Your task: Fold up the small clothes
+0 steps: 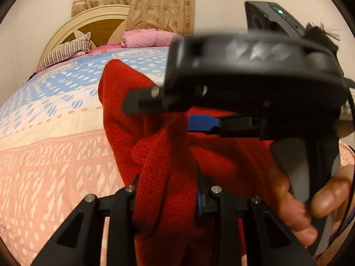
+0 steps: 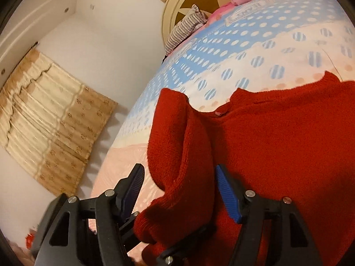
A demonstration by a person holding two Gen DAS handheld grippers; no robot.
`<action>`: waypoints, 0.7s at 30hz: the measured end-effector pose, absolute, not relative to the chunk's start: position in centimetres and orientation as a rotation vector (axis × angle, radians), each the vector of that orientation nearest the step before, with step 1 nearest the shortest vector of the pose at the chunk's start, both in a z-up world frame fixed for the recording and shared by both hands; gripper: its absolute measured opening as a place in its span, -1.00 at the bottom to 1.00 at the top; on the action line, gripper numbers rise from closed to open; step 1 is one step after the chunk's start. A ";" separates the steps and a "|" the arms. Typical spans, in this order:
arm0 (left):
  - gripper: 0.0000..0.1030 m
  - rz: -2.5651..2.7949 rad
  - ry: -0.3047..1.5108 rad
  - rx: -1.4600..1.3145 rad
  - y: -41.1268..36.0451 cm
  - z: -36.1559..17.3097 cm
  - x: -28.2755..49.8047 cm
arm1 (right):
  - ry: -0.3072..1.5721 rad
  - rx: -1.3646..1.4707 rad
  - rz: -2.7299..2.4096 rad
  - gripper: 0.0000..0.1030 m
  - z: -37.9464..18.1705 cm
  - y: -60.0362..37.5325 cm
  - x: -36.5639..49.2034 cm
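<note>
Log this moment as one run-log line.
task: fold small clothes | left gripper: shut on red sweater | right gripper: open around sleeve | surface: bed

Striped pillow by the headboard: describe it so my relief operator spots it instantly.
Follow the bed up to the round cream headboard. The striped pillow leans at its base, left of the pink pillow; only it has thin dark-and-white stripes.

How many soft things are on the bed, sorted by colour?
Red: 1, the sweater
Pink: 1, the bundle
Striped: 1, the pillow
Total: 3, on the bedsheet
</note>
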State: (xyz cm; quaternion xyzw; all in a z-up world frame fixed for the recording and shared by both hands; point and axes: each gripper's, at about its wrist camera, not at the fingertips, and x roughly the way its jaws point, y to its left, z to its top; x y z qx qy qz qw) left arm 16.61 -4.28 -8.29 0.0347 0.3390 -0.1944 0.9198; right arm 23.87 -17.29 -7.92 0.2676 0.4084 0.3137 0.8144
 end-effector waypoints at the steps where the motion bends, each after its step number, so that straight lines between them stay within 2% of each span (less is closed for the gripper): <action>1: -0.42 -0.401 0.697 0.070 -4.3 -8.3 16.6 | 0.865 0.551 0.654 0.02 -8.0 -17.1 23.8; 3: -0.42 -0.402 0.699 0.066 -4.2 -8.3 16.6 | 0.874 0.527 0.649 -0.40 -8.3 -16.8 23.9; 6: -0.41 -0.403 0.694 0.076 -4.5 -7.9 16.3 | 0.871 0.501 0.599 -0.60 -8.3 -17.3 23.5; 21: -0.43 -0.515 0.660 0.166 -12.9 -4.3 14.6 | 0.814 0.481 0.424 -0.63 -5.1 -26.1 20.3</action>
